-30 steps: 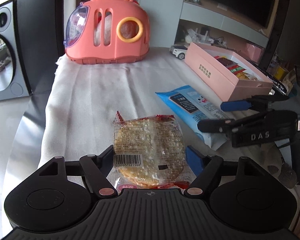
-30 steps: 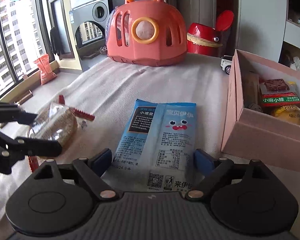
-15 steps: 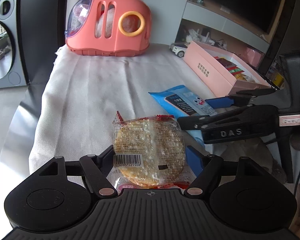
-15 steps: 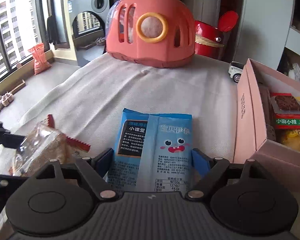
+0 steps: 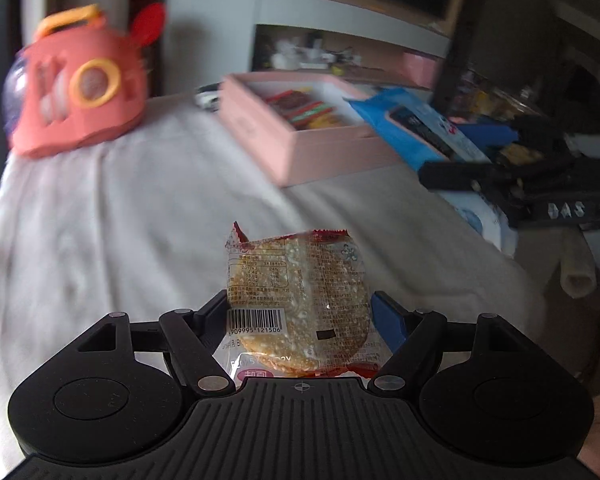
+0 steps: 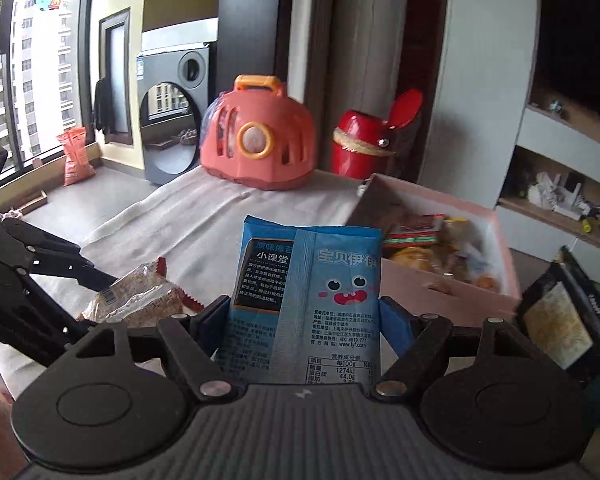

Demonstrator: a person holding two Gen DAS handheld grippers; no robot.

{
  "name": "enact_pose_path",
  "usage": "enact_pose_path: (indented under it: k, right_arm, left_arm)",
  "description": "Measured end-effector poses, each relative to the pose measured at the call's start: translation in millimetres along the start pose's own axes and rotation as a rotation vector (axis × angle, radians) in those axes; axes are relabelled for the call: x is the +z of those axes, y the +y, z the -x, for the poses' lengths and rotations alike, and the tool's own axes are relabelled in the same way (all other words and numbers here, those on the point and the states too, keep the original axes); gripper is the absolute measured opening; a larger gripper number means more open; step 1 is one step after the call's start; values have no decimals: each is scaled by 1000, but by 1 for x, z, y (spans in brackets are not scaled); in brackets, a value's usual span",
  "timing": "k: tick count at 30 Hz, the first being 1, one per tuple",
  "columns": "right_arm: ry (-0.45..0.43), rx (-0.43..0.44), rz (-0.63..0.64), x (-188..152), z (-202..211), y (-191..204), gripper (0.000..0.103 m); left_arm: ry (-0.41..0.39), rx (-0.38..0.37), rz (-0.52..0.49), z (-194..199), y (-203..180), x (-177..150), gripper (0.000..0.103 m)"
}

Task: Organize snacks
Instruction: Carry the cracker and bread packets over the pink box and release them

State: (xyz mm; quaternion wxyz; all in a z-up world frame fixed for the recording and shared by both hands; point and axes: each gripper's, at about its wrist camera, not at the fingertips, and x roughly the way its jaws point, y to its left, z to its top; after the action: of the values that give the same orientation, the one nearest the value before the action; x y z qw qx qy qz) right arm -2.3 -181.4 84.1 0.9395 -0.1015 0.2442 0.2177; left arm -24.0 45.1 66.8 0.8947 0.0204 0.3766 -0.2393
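My left gripper (image 5: 300, 306) is shut on a clear-wrapped round rice cracker (image 5: 296, 300) and holds it in the air above the white cloth (image 5: 120, 220). In the right wrist view the same cracker (image 6: 140, 300) shows at lower left. My right gripper (image 6: 306, 312) is shut on a blue snack packet (image 6: 312, 280) with a cartoon face, lifted and upright. Seen from the left wrist, that blue packet (image 5: 416, 128) hangs beside the near right corner of the open pink box (image 5: 300, 152), which holds several snacks. The pink box (image 6: 440, 292) lies just right of the right gripper.
A coral toy carrier (image 5: 76, 92) stands at the far end of the cloth, with a red rabbit-shaped bin (image 6: 364, 148) beside it. A toy car (image 5: 206, 98) sits behind the box. A dark packet (image 6: 560, 320) stands at the right edge. Shelves fill the back wall.
The right gripper closed on the blue packet and lifted it off the cloth. Both grippers then swung with their packets toward the pink box, which now looks nearer in both views.
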Motion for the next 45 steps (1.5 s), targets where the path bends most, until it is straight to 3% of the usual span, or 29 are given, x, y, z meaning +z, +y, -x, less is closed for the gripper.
enact_pose_path:
  k: [4,7,9,11,14,16,17,19,20,21,24,26,30,32,34,38,42,45]
  right_arm:
    - [-103,-104,-52,6,41,-34,79]
    - [-219,-173,-99,23,69,-61,79]
    - [-279,-210,-137,37,79,-79,79]
    - [-316,-239,-171,47,83,-94,79]
    - [-330,-268,-201,56,74,-114,80]
    - [-303,-273,-208,59,58,-123,80]
    - [-285,-270,-211,59,48,-127,80]
    - [-242,-256,-226,61,25,-133,80]
    - [-221,-248,-237,63,14,-136,80]
    - [-203,-238,-252,65,3,-139,80]
    - [-157,-197,-312,76,-31,-150,80]
    - [-128,-162,-358,88,-58,-159,80]
    - [-14,-83,-414,107,-129,-159,86]
    - [124,-17,-387,104,-179,-153,86]
    - [232,-57,-373,98,-213,-144,85]
    - [142,-151,-278,87,-202,-125,86]
    - [76,-117,-294,85,-185,-128,86]
    - [60,-125,-288,89,-177,-138,87]
  left_arm:
    - [-46,-69,-68,3,-29,31,80]
    - [-148,-91,-63,7,-32,81,80]
    - [-252,-99,-7,3,-23,125,80]
    - [-302,-136,104,-14,-9,168,80]
    - [-286,-217,236,-66,12,215,80]
    - [-227,-260,284,-111,23,225,81]
    - [-160,-239,302,-140,30,226,80]
    - [-69,-128,233,-178,28,221,80]
    - [-75,-81,185,-186,27,217,78]
    - [-101,-79,164,-187,29,213,77]
    - [-164,-228,285,-172,55,205,76]
    - [-222,-284,366,-155,73,203,76]
    - [-330,-223,400,-114,91,193,76]
    - [-330,-176,404,-101,96,181,76]
    - [-301,-141,393,-93,96,166,76]
    - [-248,-73,370,-95,95,133,76]
    - [-197,-6,366,-102,92,107,76]
    - [-175,-18,371,-112,90,102,76]
